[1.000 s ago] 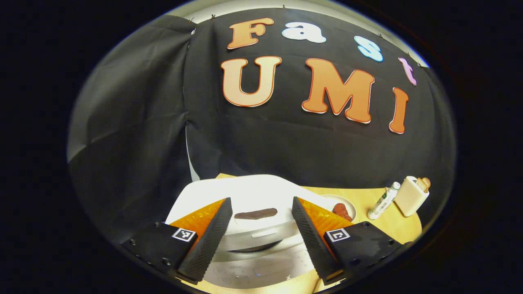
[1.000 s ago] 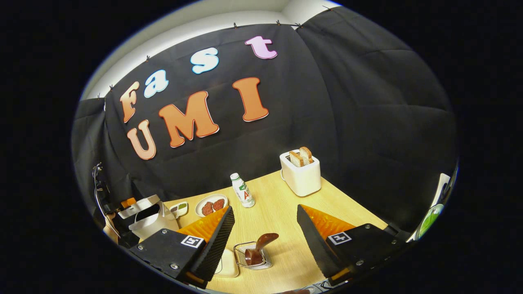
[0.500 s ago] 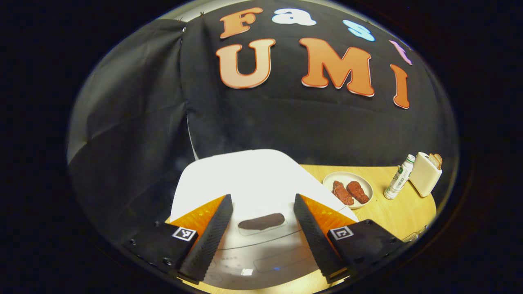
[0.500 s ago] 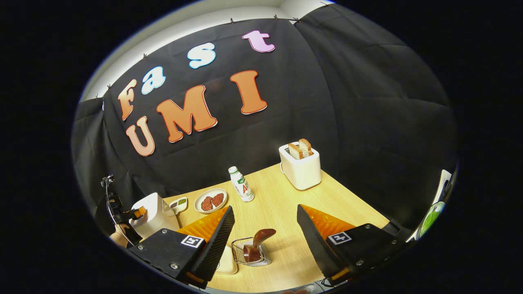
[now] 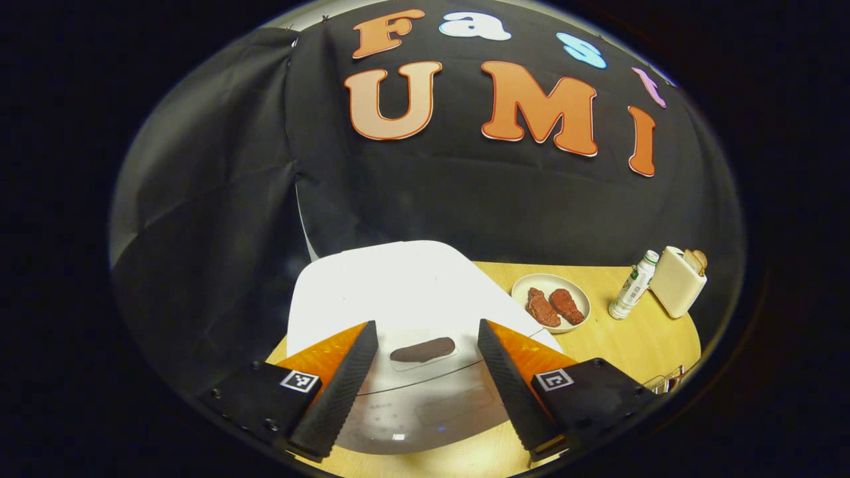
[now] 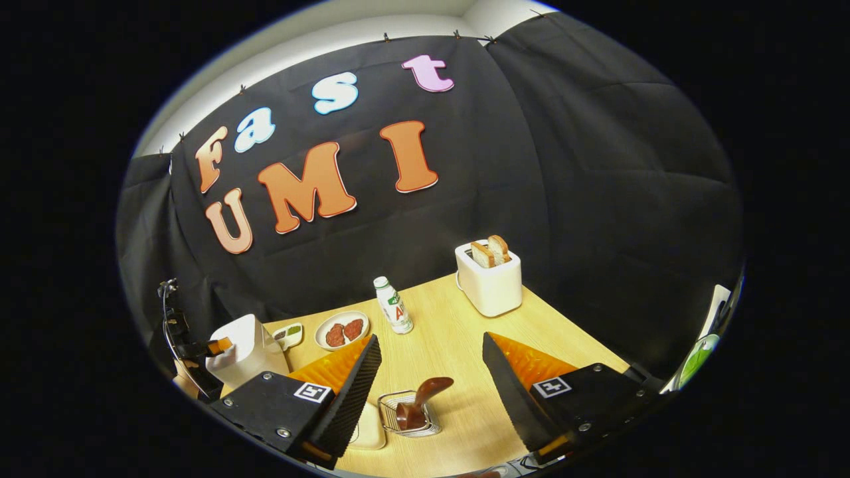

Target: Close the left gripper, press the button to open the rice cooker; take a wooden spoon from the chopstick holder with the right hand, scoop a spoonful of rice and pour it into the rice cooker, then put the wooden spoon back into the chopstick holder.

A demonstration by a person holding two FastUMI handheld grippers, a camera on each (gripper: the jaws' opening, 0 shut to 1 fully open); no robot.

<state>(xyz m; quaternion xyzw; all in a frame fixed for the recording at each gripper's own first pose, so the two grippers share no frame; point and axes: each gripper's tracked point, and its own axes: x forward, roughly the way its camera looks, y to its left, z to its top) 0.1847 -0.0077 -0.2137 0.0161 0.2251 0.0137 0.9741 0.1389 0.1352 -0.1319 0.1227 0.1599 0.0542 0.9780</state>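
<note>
Nothing on the checklist looks done yet. In the left gripper view the rice cooker (image 5: 398,292) sits right under the left tool (image 5: 425,352) with its white lid down flat, and the dark oblong button (image 5: 422,349) on the lid shows in the gap between the two fingers. Those fingers are spread wide apart and clamped on nothing, so even the very first bit (bring them together, then press) is still to come.

Right side is the same story. The right tool (image 6: 430,368) has its fingers wide apart and empty, hanging above the wire chopstick holder (image 6: 406,415). The wooden spoon (image 6: 425,395) is standing in that holder with its handle tipped up and to the right, so it hasn't been picked. Just beside the holder, half hidden behind one finger, is a pale tray or dish (image 6: 368,428). It's probably where the rice is, but I honestly can't tell from this angle. So the scoop, the pour and the put-back are all left.

Everything sits on a light wood-grain worktop (image 6: 465,332). Also on it: a plate with two reddish-brown pieces of food (image 6: 342,330), a small dish (image 6: 290,334) next to it, a little white bottle (image 6: 393,314) and a white toaster (image 6: 489,279) with two slices sticking out. Black cloth hangs on all sides as the booth wall, with a strip of pale wall above it.
</note>
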